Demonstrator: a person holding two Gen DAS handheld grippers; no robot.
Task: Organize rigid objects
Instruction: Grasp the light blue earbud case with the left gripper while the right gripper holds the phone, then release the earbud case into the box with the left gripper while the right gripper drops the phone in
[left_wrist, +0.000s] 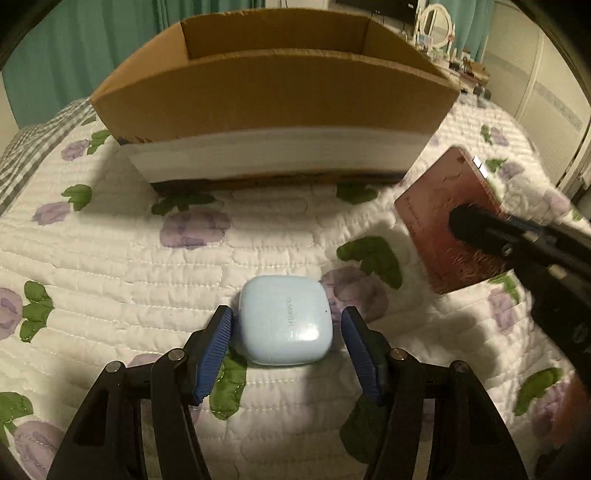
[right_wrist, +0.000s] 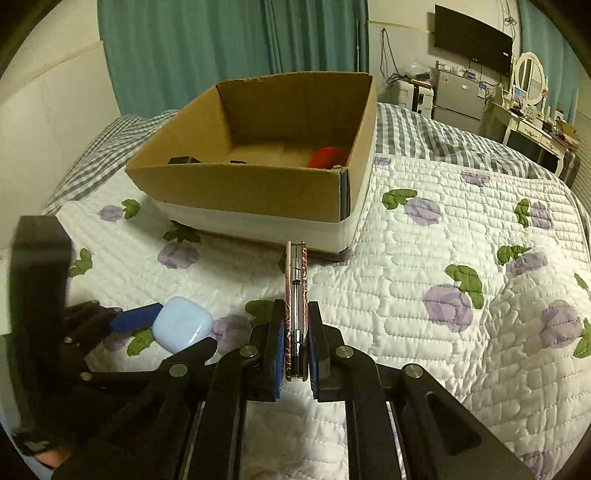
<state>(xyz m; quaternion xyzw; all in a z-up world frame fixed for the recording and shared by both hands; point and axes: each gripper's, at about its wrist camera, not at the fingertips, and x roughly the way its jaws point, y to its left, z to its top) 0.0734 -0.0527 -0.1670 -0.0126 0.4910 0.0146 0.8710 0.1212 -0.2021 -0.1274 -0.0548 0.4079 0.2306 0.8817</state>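
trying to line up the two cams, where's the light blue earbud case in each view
Left wrist: earbud case low centre, on the quilt between the open jaws of the left gripper.
Right wrist: earbud case lower left, beside a blue pad.
Shared landmark: cardboard box on the bed beyond it.

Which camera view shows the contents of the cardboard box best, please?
The right wrist view: it looks down into the cardboard box, revealing a red object and dark items. The left wrist view shows only the box's outer front wall and upper inside walls.
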